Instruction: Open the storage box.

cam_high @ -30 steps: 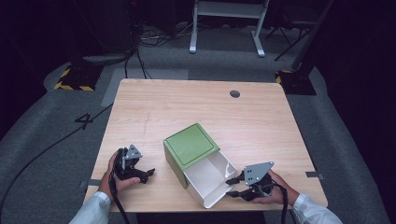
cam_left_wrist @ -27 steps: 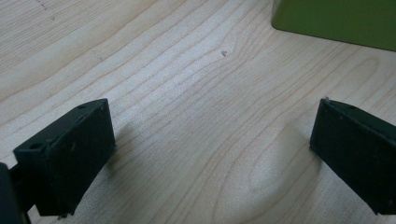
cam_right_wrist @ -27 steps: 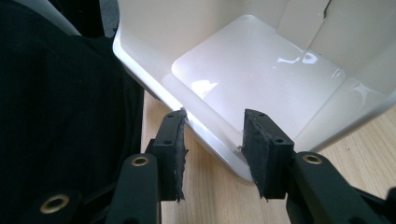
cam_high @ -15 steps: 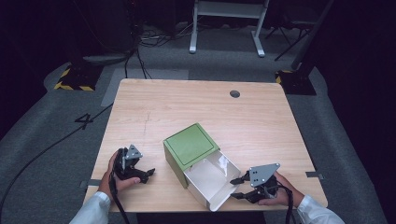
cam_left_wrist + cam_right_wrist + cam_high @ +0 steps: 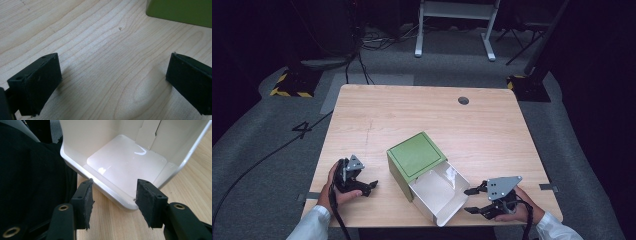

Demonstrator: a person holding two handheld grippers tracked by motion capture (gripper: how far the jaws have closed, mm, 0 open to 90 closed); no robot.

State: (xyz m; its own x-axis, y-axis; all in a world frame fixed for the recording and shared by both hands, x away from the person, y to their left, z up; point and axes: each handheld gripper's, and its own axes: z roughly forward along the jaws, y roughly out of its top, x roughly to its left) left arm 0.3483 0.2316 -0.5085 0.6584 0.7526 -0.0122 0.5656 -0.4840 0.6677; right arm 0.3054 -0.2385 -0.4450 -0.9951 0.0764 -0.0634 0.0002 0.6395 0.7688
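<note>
The green box (image 5: 416, 156) lies diagonally, its white drawer (image 5: 438, 194) pulled toward the open right tool (image 5: 474, 200); left tool (image 5: 371, 186) open, apart.

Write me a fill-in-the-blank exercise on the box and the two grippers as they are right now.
1. The outer sleeve of the box is coloured ____.
2. The white inner tray slides out toward the ____ gripper.
3. The jaws of the left gripper stand ____ with only bare table between them.
4. The right gripper holds ____.

Missing words: green; right; open; nothing
</note>
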